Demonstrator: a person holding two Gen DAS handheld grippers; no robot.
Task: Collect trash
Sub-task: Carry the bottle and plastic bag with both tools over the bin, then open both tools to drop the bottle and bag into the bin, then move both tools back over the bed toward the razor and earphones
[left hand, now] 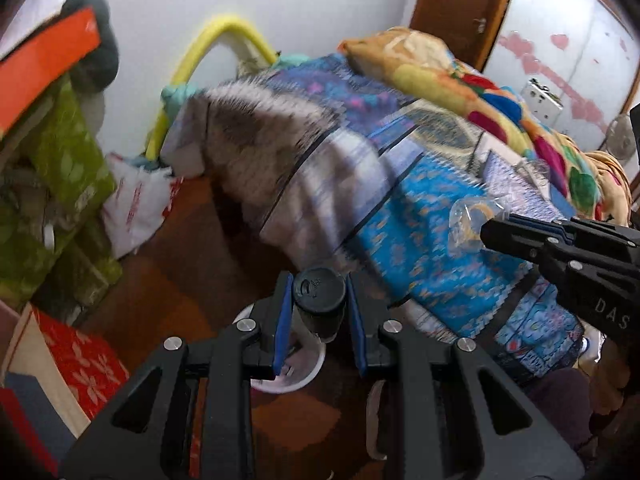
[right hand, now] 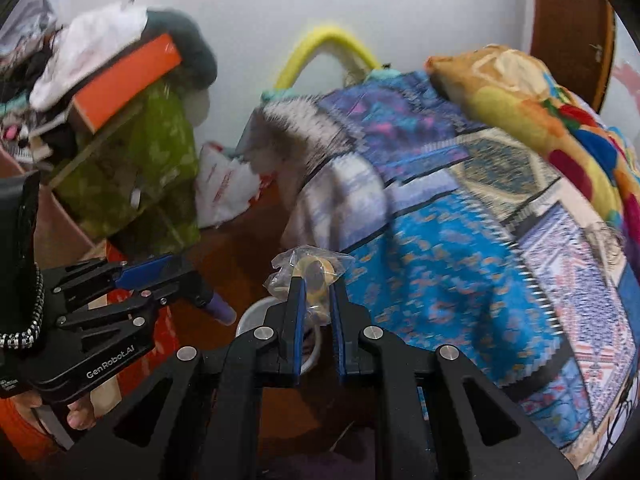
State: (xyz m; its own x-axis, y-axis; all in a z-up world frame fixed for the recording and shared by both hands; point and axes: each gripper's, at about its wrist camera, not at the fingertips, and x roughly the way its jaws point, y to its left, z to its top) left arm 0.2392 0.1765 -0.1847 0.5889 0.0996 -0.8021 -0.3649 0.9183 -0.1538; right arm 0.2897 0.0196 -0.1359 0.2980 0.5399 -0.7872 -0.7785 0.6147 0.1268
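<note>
My left gripper (left hand: 319,285) is shut on a short dark cylinder with a black cap (left hand: 319,300). In the right wrist view the same cylinder (right hand: 221,310) shows a purple end poking out of the left gripper (right hand: 200,286). My right gripper (right hand: 318,280) is shut on a crumpled clear plastic wrapper (right hand: 308,266) with a yellow ring inside. From the left wrist view the wrapper (left hand: 466,220) hangs at the tip of the right gripper (left hand: 487,235). A white round bin (left hand: 316,372) (right hand: 250,316) stands on the brown floor, below and just beyond both grippers, partly hidden by the fingers.
A bed with a blue patterned cover (right hand: 440,264) and a colourful blanket (right hand: 540,112) fills the right side. On the left stands a green-draped stack (right hand: 132,168) with an orange box (right hand: 128,76). A white plastic bag (right hand: 224,192) lies by the wall, and a red floral box (left hand: 80,360) lies at the lower left.
</note>
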